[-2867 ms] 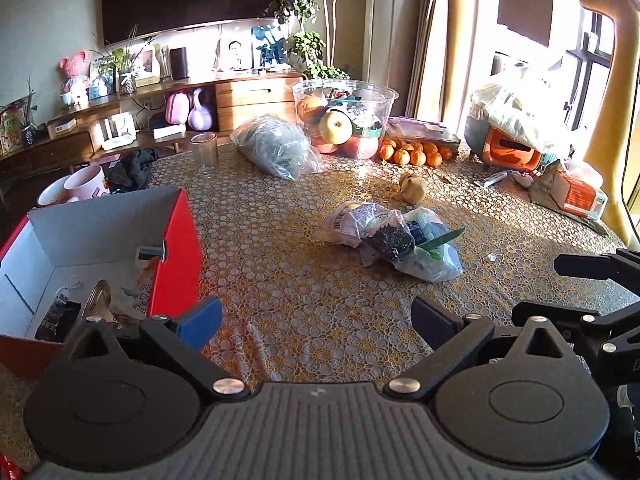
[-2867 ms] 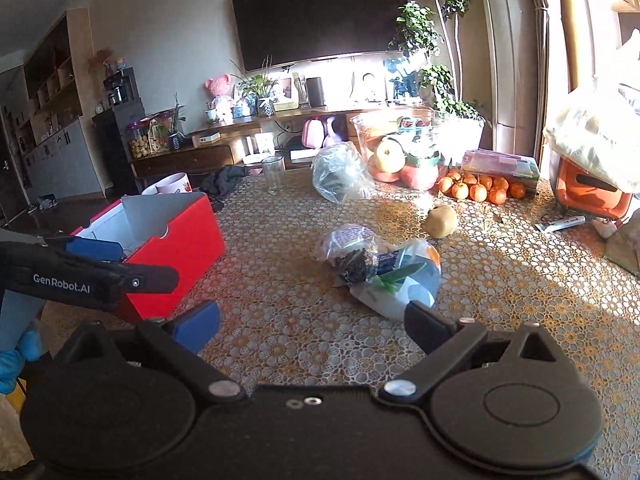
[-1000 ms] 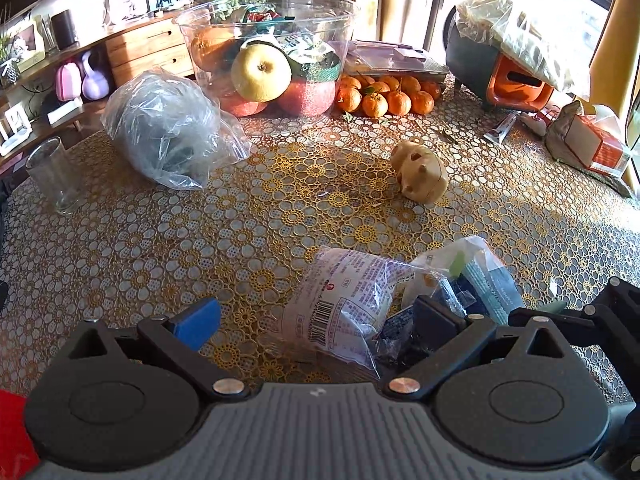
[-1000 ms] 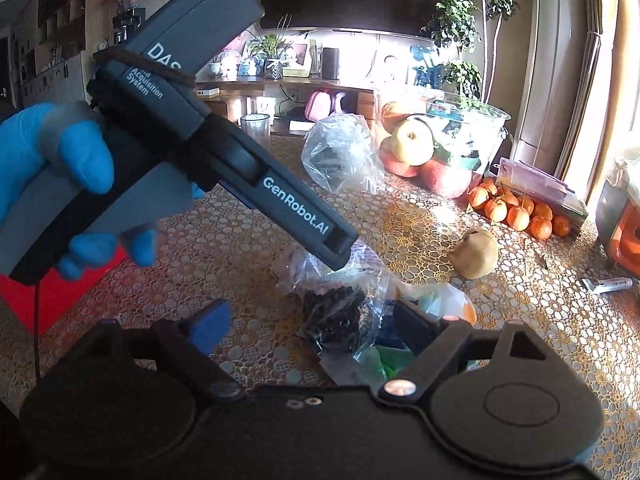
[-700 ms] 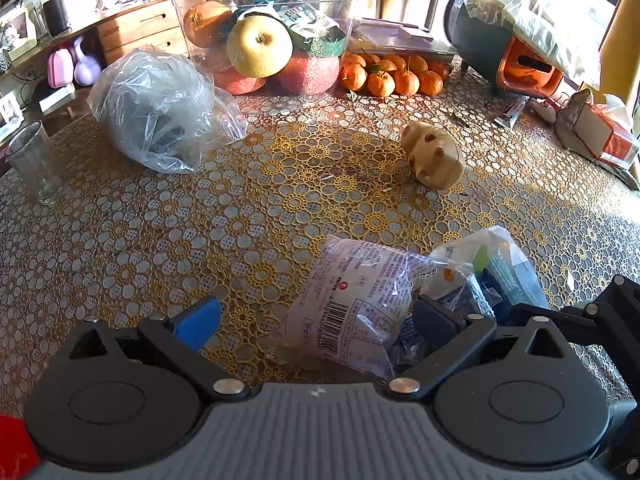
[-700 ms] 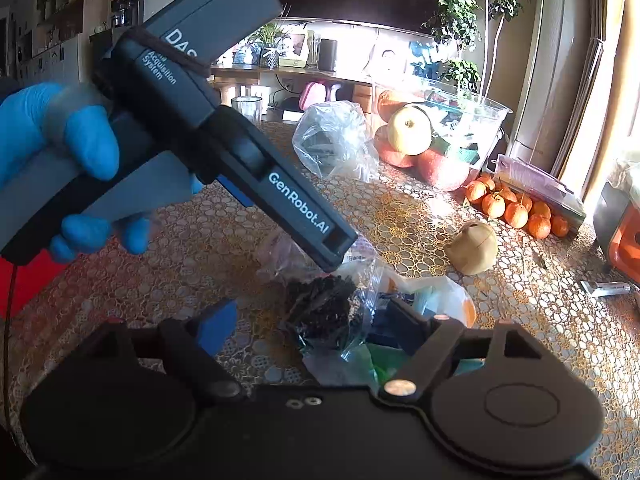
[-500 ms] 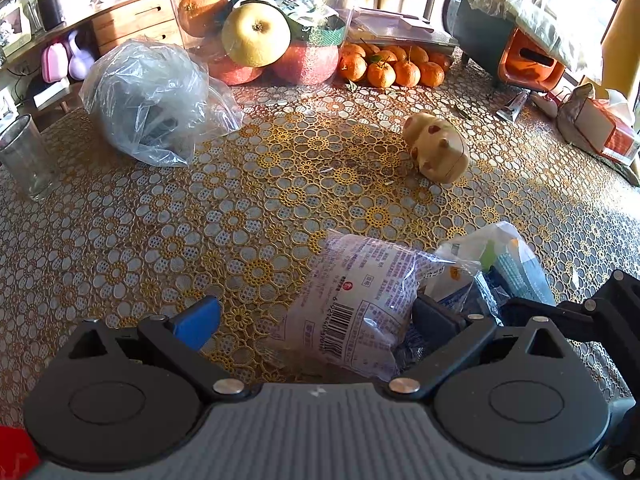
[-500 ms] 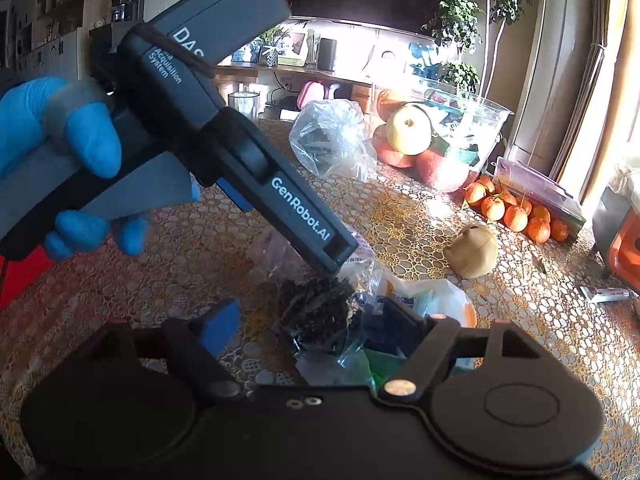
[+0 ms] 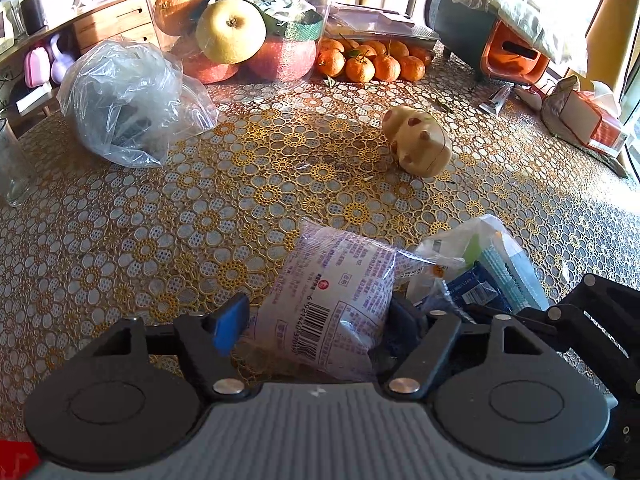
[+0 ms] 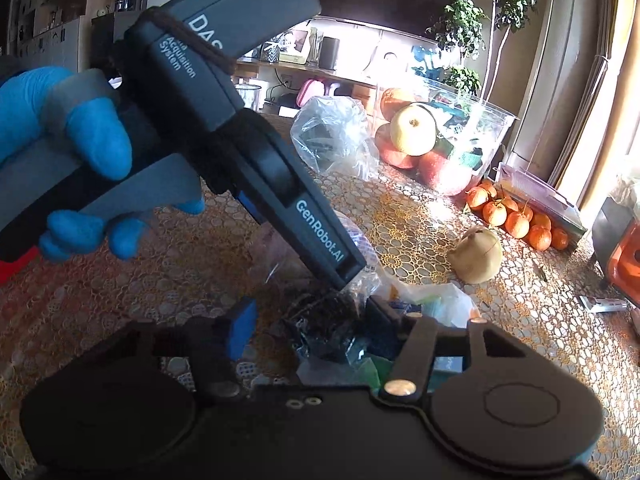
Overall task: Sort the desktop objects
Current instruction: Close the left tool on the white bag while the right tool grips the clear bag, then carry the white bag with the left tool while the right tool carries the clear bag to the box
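Observation:
A clear snack packet with a barcode (image 9: 332, 300) lies on the flower-patterned tablecloth (image 9: 200, 208). My left gripper (image 9: 316, 320) is open, with the packet between its fingers. Beside it lies a heap of small packets, one blue and white (image 9: 492, 276). My right gripper (image 10: 308, 332) is open around a clear bag of dark stuff (image 10: 324, 324). The left gripper's body (image 10: 224, 132), held by a blue-gloved hand, crosses the right wrist view and hides part of the pile.
A crumpled plastic bag (image 9: 128, 100), a clear fruit tub (image 9: 240, 28), several tangerines (image 9: 368, 64), a beige piggy toy (image 9: 420, 144), a glass (image 9: 10, 168) and an orange-and-dark appliance (image 9: 496, 44) stand further back. A red box corner (image 9: 16, 460) shows at the lower left.
Both grippers have moved forward and down onto the packet pile. Their fingers have narrowed around the barcode packet and the dark bag.

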